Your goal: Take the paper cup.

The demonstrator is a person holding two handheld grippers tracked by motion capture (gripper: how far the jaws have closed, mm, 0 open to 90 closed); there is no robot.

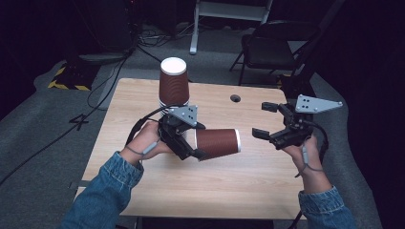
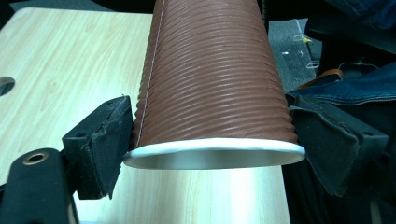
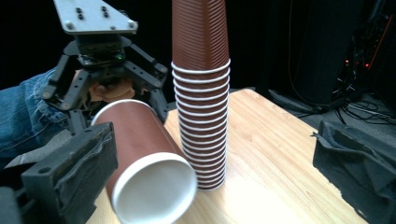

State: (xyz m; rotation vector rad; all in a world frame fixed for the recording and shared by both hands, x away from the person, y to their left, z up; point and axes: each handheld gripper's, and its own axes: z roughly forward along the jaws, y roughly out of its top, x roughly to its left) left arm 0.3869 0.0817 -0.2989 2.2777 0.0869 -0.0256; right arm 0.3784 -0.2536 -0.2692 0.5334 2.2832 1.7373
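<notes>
**Wooden surface with paper cups, two hand-held grippers**

Left gripper (image 1: 191, 138): jaws clamped on a ribbed brown cup (image 1: 217, 142), held on its side just above the surface (image 1: 267, 176). Right gripper (image 1: 265, 120): jaws spread, nothing between them. Behind stands an upside-down cup stack (image 3: 201, 107); dark room beyond.

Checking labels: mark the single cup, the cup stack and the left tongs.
single cup (image 1: 217, 141), high view, ribbed side.
cup stack (image 3: 203, 140), right gripper view, stacked white rims.
left tongs (image 2: 210, 126), left gripper view, midway between the tips.
</notes>
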